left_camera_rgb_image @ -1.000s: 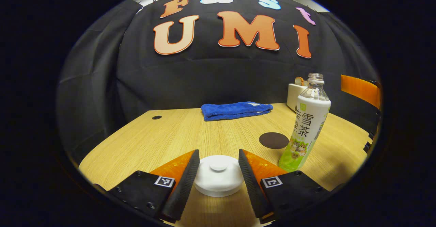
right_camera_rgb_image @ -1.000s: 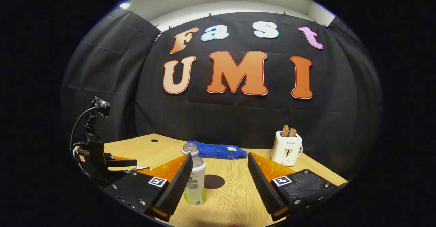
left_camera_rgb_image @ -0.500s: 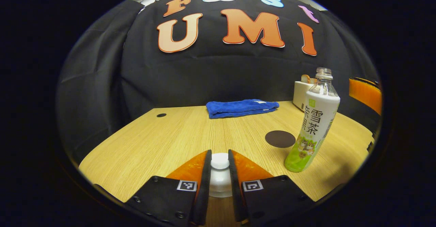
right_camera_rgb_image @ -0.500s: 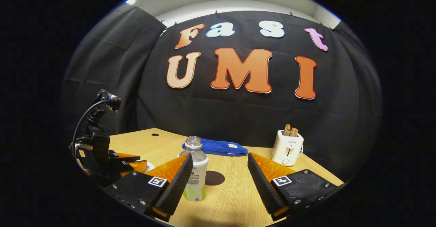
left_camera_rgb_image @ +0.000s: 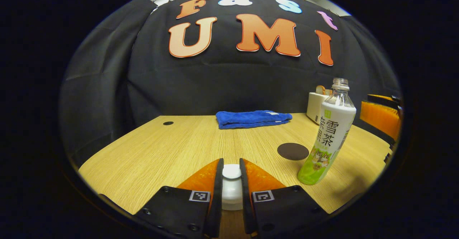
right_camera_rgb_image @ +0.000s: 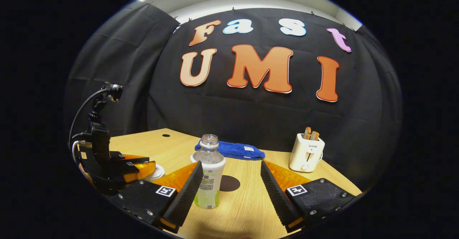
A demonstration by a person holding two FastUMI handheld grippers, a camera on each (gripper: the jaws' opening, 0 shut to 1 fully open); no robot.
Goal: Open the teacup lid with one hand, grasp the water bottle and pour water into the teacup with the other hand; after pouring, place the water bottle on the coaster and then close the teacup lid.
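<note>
The left gripper (left_camera_rgb_image: 231,181) is clenched on the knob of the white teacup lid (left_camera_rgb_image: 231,192), 1 finger pressing each side; the lid sits low at the near edge of the counter (left_camera_rgb_image: 161,149), and the cup beneath it is hidden. Judging from this, lifting the lid is the step in hand.

The right gripper (right_camera_rgb_image: 231,185) is spread wide and grasps nothing. The water bottle (right_camera_rgb_image: 209,174) stands upright on the counter just ahead of it, toward its left finger (right_camera_rgb_image: 186,189) and not yet between the 2, so the right gripper is the nearer one and would likely need to shift left before closing across the vertical body.

The bottle is uncapped, clear at the neck, with a white and green label. The dark round coaster (right_camera_rgb_image: 229,183) lies just beyond it, bare.
</note>
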